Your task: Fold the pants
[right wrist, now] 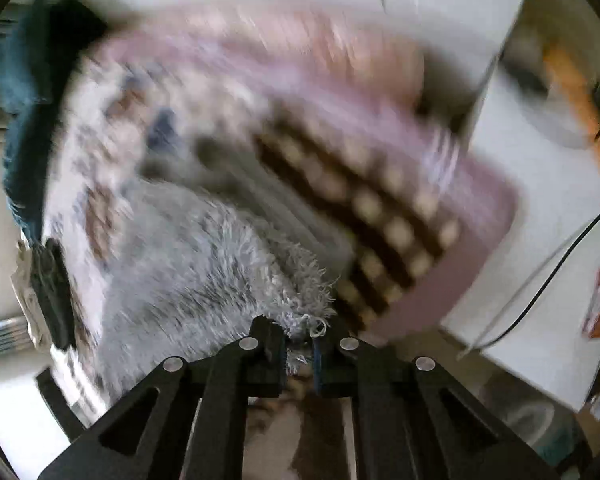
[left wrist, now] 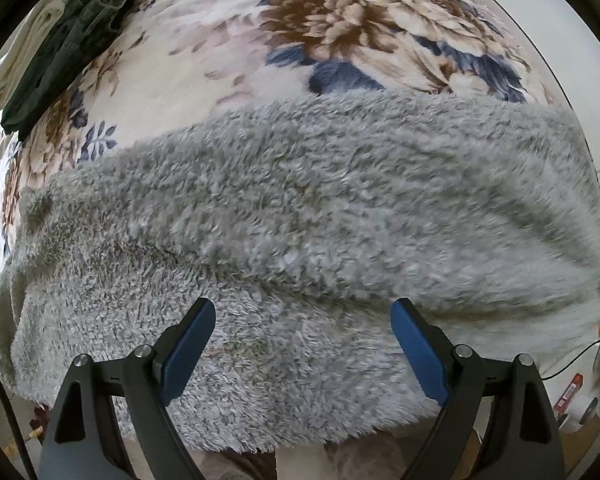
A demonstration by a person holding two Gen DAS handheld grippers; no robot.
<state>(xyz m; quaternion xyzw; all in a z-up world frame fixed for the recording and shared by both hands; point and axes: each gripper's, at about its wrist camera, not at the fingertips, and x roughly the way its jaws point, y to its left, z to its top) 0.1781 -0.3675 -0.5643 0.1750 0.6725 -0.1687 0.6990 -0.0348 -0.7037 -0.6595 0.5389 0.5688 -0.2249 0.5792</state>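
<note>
— What was seen from the left wrist camera?

— The grey fleecy pants [left wrist: 300,216] were spread across a flowered blanket [left wrist: 340,28], filling the view from nine o'clock to three o'clock. The left gripper [left wrist: 303,344] was held wide open above the near edge of the cloth, at six o'clock; nothing was gripped between its blue pads [left wrist: 418,354]. A pile of dark green and cream clothes [left wrist: 60,40] was noted at ten o'clock on the blanket.

— And from the right wrist camera?

— The right gripper [right wrist: 300,350] was closed almost fully on a tuft of the pants [right wrist: 204,264] (a loop of thread was seen just at the fingertips, at six o'clock). The rest of the fleece was trailed away toward eight o'clock. Much of that view was blurred. A pink blanket [right wrist: 440,200] with a brown checked band was made out at one to three o'clock, and a black cable [right wrist: 556,268] at three o'clock.
</note>
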